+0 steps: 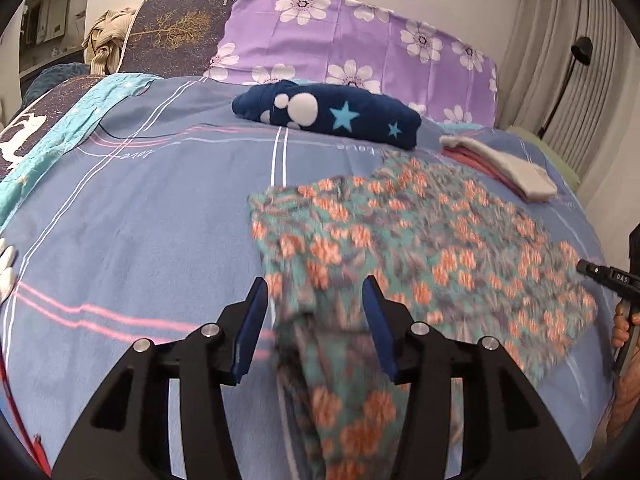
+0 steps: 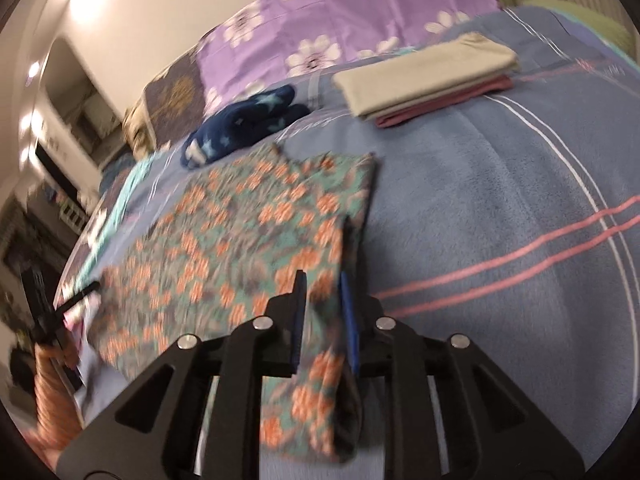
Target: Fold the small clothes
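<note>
Floral garment (image 1: 420, 240): spread on the blue bedspread (image 1: 140, 220), one edge lifted between my two tongs, I judge for folding it over.
Left gripper (image 1: 316, 320): fingers apart, fabric hanging between them; whether it grips, I cannot tell.
Right gripper (image 2: 324, 312): fingers nearly together, clamped on the garment's edge.
Folded pile (image 2: 424, 76): beige on maroon, set well aside as if finished.
Navy star garment (image 1: 328, 114): near the purple pillow (image 1: 360, 40).
Views: left wrist shows my right hand's tool; right wrist shows the pile's layers better.

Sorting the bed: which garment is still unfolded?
The teal, orange-flowered garment, spread flat between both tongs; the navy star bundle and beige-pink stack are folded.
</note>
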{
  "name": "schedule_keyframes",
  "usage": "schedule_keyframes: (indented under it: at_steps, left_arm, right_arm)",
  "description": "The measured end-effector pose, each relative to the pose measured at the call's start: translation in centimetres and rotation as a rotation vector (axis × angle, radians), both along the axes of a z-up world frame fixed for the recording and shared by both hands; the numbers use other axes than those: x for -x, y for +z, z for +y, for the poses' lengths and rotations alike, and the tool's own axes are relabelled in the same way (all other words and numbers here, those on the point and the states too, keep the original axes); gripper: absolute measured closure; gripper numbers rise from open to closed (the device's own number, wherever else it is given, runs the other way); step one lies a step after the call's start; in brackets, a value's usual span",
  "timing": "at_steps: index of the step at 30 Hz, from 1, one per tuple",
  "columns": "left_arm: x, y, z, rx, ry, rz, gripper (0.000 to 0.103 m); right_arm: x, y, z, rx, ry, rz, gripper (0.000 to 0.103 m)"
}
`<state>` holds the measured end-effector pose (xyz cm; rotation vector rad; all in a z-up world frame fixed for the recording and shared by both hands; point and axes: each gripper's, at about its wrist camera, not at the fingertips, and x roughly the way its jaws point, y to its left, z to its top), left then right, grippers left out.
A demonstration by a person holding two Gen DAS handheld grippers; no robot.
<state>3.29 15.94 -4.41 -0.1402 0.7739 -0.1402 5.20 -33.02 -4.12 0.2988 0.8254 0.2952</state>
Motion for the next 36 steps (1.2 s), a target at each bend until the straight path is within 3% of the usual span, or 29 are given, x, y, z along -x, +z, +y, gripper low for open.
schedule_keyframes:
  at_steps: [1,2,3,4,8,12,15,18,19,21,29,30,31,32,34,36]
  left_arm:
    - [0.1,-0.2,-0.1,-0.01,-0.007,0.014,0.06]
    - [0.2,-0.4,-0.2,-0.018,-0.018,0.026,0.083]
    - [-0.1,-0.7,-0.4,-0.028,-0.034,0.049,0.095]
    - [-0.2,-0.9,-0.4,-0.026,-0.039,0.057,0.1]
    - [-1.3,0.2,-0.3,0.022,-0.038,0.029,0.101]
    - [-4.3,3.2,0.3,0.09,-0.018,-0.042,0.101]
    - [-7.6,4.6,1.4,0.139,0.065,-0.084,0.101]
    - [-10.1,4.2,3.0,0.156,0.157,-0.08,0.089]
    - [-10.3,3.8,3.4,0.165,0.167,-0.068,0.08]
    - [-10.0,3.0,3.8,0.172,0.163,-0.059,0.07]
    - [-9.3,0.2,3.1,0.108,0.043,-0.007,0.066]
    - [-9.3,0.2,2.6,0.096,0.0,-0.008,0.064]
    - [-9.3,0.3,2.0,0.077,-0.034,-0.005,0.054]
    - [-9.3,0.2,1.3,0.04,-0.067,-0.003,0.046]
    - [-9.5,-0.1,0.3,-0.036,-0.107,0.004,0.044]
    - [-9.8,-0.6,-0.4,-0.074,-0.129,0.021,0.044]
  right_arm:
    - [0.2,0.0,0.3,0.023,0.01,0.004,0.087]
    - [0.3,0.0,0.5,0.033,0.013,0.007,0.091]
    - [0.3,0.1,0.5,0.03,0.017,0.01,0.097]
    - [0.2,0.3,0.3,0.011,0.016,0.006,0.097]
    - [-0.6,1.8,-0.8,-0.121,-0.01,-0.026,0.098]
    - [-3.8,4.3,-1.6,-0.201,-0.051,-0.06,0.098]
    - [-7.0,5.2,-2.0,-0.218,-0.108,-0.055,0.097]
    - [-8.9,5.1,-2.0,-0.177,-0.156,-0.043,0.084]
    - [-9.1,4.9,-1.9,-0.155,-0.162,-0.043,0.075]
    - [-9.1,4.5,-1.8,-0.119,-0.147,-0.049,0.068]
    - [-8.9,1.6,-2.0,0.036,-0.106,-0.012,0.071]
    - [-8.7,1.5,-1.6,0.072,-0.088,-0.017,0.071]
    - [-8.5,1.4,-0.9,0.133,-0.062,-0.024,0.071]
    - [-8.4,1.2,-0.1,0.193,-0.039,-0.031,0.069]
    - [-8.3,0.9,1.1,0.289,-0.001,-0.043,0.058]
    - [-8.4,0.5,2.4,0.36,0.037,-0.052,0.055]
